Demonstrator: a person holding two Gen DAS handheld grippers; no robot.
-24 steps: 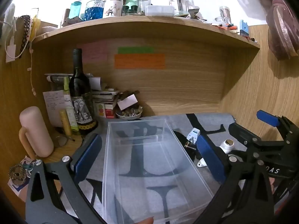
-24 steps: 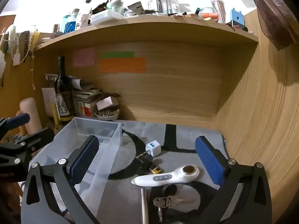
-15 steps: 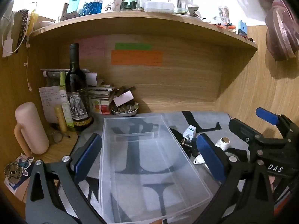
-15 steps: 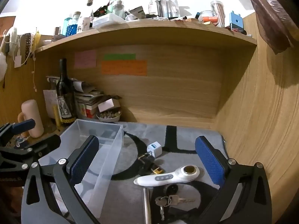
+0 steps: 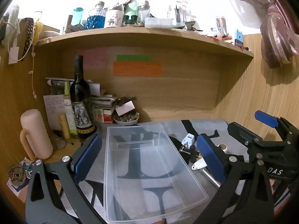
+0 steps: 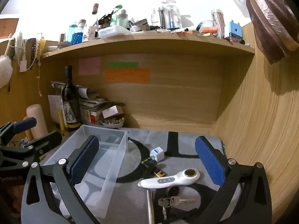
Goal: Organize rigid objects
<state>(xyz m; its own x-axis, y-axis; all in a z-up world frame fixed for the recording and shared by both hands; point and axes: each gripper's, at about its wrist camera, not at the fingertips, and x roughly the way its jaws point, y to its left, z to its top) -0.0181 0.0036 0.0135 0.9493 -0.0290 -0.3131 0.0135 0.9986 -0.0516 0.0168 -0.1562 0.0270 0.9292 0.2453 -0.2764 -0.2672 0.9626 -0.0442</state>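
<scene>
Open mat (image 6: 186,136) lies behind the charger (image 6: 157,153); the clear bin (image 6: 114,160) walls off its left, wood panel (image 6: 252,130) its right.

Clear plastic rectangular bin (image 6: 104,160) sits frame-left; white handheld device (image 6: 169,180) lower centre, metal keys (image 6: 173,201) below it.

Empty clear bin (image 6: 104,160); charger (image 6: 157,153), keys (image 6: 171,201) beside.
</scene>
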